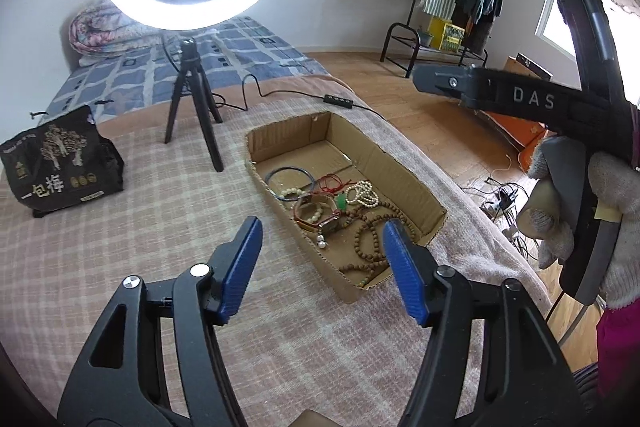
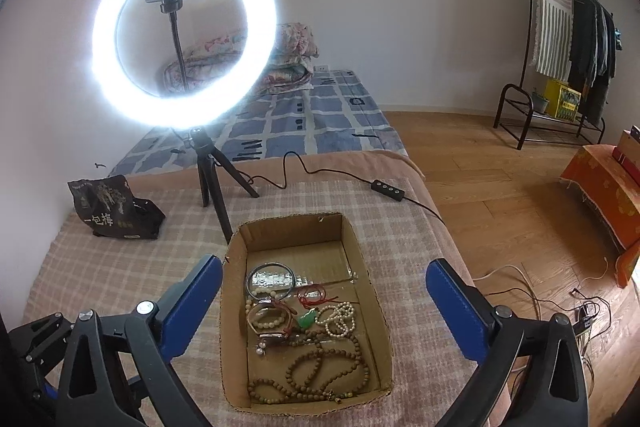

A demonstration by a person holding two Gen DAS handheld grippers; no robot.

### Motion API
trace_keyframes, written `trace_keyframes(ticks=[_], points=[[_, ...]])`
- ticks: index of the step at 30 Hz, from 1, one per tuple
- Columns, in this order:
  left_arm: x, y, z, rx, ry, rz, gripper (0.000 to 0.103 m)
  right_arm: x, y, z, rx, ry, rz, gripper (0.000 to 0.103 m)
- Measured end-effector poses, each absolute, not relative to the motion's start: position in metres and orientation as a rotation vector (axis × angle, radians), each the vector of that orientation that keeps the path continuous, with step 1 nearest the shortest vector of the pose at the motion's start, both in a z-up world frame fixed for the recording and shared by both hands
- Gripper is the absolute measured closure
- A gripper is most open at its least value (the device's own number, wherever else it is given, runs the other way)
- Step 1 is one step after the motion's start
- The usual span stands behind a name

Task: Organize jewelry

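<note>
A checked blanket (image 2: pixel 120 267) covers the bed, and on it sits an open cardboard box (image 2: pixel 368 287), the landmark here. Behind the box stands a lit ring light (image 2: pixel 184 39) on a tripod, its glare washing out what lies behind it; to the box's left slumps a black bag (image 2: pixel 116 207). Inside the box lie tangled brown bead strings (image 2: pixel 320 367), a white pearl strand (image 2: pixel 340 319), a green pendant (image 2: pixel 307 320), a bangle (image 2: pixel 272 277) and red cord; the knot near the middle is hard to sort out. The left gripper (image 1: pixel 322 255) hovers over the box's near end, jaws wide apart, holding nothing. The right gripper (image 2: pixel 324 291) straddles the box, jaws spread wide, also bare.
</note>
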State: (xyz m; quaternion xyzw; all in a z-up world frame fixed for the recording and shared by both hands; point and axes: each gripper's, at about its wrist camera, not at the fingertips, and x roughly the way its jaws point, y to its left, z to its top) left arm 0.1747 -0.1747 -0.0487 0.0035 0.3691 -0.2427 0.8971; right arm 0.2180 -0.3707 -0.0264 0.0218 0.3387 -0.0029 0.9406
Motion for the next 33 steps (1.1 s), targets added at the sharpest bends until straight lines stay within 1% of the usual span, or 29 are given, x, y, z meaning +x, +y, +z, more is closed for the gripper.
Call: trace_keyframes(ticks=[5, 8, 12, 16, 27, 29, 30, 31, 33], points=[[0.158, -0.155, -0.034, -0.002, 0.723, -0.474, 0.033, 0.201, -0.358, -0.016, 0.023, 0.664, -0.022, 0.0], [0.149, -0.146, -0.026, -0.003, 0.702, -0.457, 0.024, 0.19, -0.353, -0.011, 0.024, 0.65, -0.027, 0.0], [0.135, -0.138, -0.014, -0.01, 0.671, -0.447, 0.023, 0.179, -0.348, -0.002, 0.021, 0.628, -0.034, 0.0], [0.12, -0.135, -0.006, -0.002, 0.653, -0.44, 0.015, 0.165, -0.345, 0.004, 0.023, 0.608, -0.038, 0.0], [0.094, -0.13, 0.009, 0.039, 0.619, -0.402, 0.012, 0.141, -0.34, -0.002, -0.003, 0.603, -0.041, 0.0], [0.092, -0.13, 0.011, 0.05, 0.61, -0.387, 0.009, 0.14, -0.34, -0.004, 0.001, 0.613, -0.034, 0.0], [0.092, -0.13, 0.012, 0.056, 0.607, -0.38, 0.002, 0.138, -0.339, -0.004, 0.001, 0.614, -0.024, 0.0], [0.091, -0.13, 0.013, 0.06, 0.601, -0.376, 0.001, 0.138, -0.338, -0.004, -0.008, 0.613, -0.019, 0.0], [0.088, -0.13, 0.014, 0.069, 0.58, -0.361, 0.001, 0.138, -0.336, -0.007, -0.035, 0.614, -0.031, 0.0]])
